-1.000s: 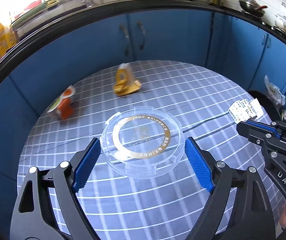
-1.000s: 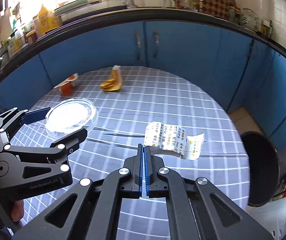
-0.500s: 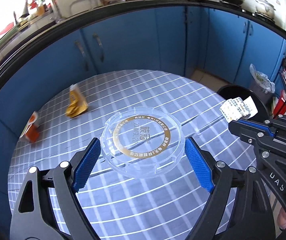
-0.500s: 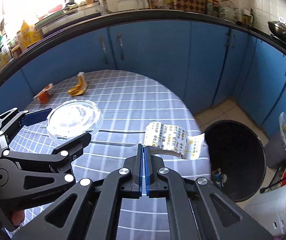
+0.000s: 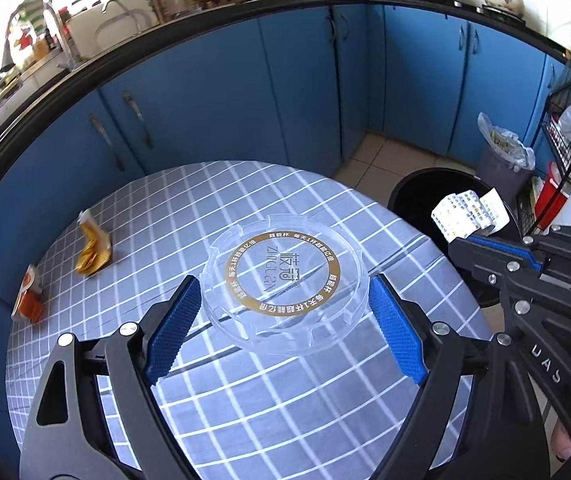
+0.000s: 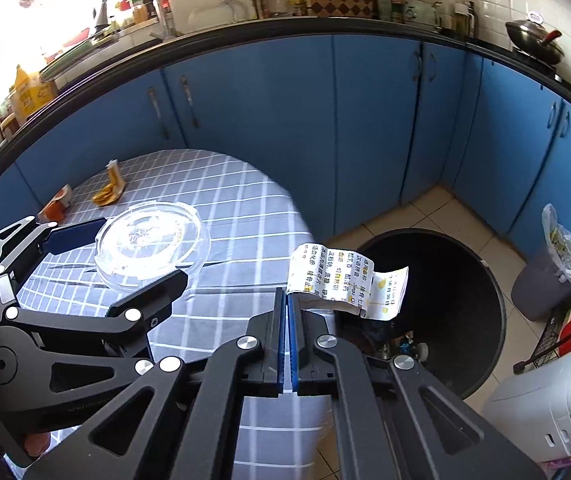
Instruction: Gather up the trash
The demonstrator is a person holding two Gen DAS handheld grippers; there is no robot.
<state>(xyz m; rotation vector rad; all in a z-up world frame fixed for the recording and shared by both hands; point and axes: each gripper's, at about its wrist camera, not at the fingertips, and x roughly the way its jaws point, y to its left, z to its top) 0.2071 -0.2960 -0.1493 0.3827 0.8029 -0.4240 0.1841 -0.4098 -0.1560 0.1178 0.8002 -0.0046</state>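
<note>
Carrying two bits of rubbish at once, the person has both tools loaded. The left gripper (image 5: pixel 281 316) has its jaws spread wide around a clear plastic lid (image 5: pixel 285 276), the blue pads (image 5: pixel 171 326) pressing its rim from either side, and the lid hangs above the checked worktop (image 5: pixel 213 208). The right gripper (image 6: pixel 287 312) has its jaws pinched tight on one edge of a printed paper wrapper (image 6: pixel 341 280), which droops out over the mouth of the black bin (image 6: pixel 461 304) standing on the floor just beside the worktop.

The lid looks light and fairly stiff, but thin and smooth (I'd guess it could bow or pop out sideways under too hard a squeeze), so gripping across the full width at the rim, as now, seems the sound place. The wrapper is soft and nearly weightless; it folds over itself, and any edge will do for a hold. It may cling to the pads or flutter when let go, so releasing it well over the opening seems wise.

On the far side of the worktop lie a crumpled yellow packet (image 5: pixel 91 254) and a small orange sachet (image 5: pixel 29 294), near each other and well apart from both tools, not yet collected.
</note>
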